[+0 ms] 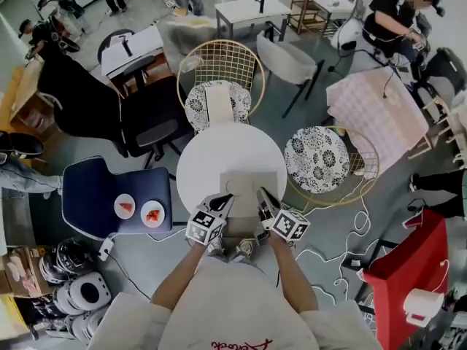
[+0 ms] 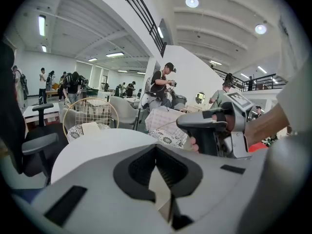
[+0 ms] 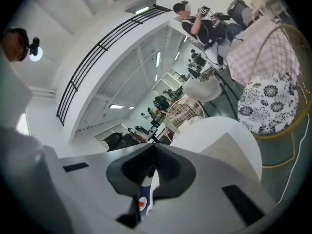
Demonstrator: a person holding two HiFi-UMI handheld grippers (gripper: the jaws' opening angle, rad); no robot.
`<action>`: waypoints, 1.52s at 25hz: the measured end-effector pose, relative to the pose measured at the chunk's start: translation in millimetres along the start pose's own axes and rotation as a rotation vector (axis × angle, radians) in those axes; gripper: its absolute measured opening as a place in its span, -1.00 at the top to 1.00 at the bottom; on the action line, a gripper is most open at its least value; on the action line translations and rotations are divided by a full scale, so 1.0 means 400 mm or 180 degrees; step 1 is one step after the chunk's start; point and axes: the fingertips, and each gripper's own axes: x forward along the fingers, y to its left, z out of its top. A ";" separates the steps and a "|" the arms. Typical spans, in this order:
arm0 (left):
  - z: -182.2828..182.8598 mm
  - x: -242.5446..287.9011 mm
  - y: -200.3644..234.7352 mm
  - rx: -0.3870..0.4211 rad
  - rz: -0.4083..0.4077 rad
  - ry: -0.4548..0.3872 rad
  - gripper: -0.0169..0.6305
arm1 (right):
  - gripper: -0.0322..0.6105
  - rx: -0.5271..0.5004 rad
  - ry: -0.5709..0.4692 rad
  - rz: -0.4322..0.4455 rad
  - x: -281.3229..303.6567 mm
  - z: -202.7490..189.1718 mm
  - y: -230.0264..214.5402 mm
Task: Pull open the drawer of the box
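A flat beige box (image 1: 244,187) lies on the round white table (image 1: 211,155), close to its near edge. I cannot make out its drawer in any view. My left gripper (image 1: 227,202) hovers over the box's near left corner, its jaws closed tip to tip (image 2: 156,146), and beige box surface (image 2: 160,189) shows below them. My right gripper (image 1: 261,195) is at the near right corner, also shut (image 3: 153,149) with nothing held. The box top (image 3: 229,152) lies to its right in the right gripper view. The right gripper's body (image 2: 217,128) shows in the left gripper view.
Two gold wire chairs with patterned cushions stand at the table, one behind (image 1: 215,100) and one to the right (image 1: 321,159). A blue chair (image 1: 95,195) at the left holds two plates. Cables (image 1: 328,246) trail on the floor by a red stand (image 1: 408,268).
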 end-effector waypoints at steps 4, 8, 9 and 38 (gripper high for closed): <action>0.064 -0.036 -0.035 0.0075 0.0059 -0.0188 0.91 | 0.85 -0.0496 -0.0093 -0.0047 -0.033 0.055 0.039; 0.082 -0.081 -0.074 0.0129 0.0139 -0.0317 0.91 | 0.85 -0.1528 0.0026 -0.0225 -0.071 0.058 0.071; 0.079 -0.090 -0.080 0.0131 0.0155 -0.0331 0.91 | 0.85 -0.1767 0.0044 -0.0258 -0.077 0.054 0.083; -0.366 -0.630 -0.521 0.0288 0.0105 -0.0376 0.91 | 0.85 -0.2513 0.0105 -0.0417 -0.699 -0.508 0.366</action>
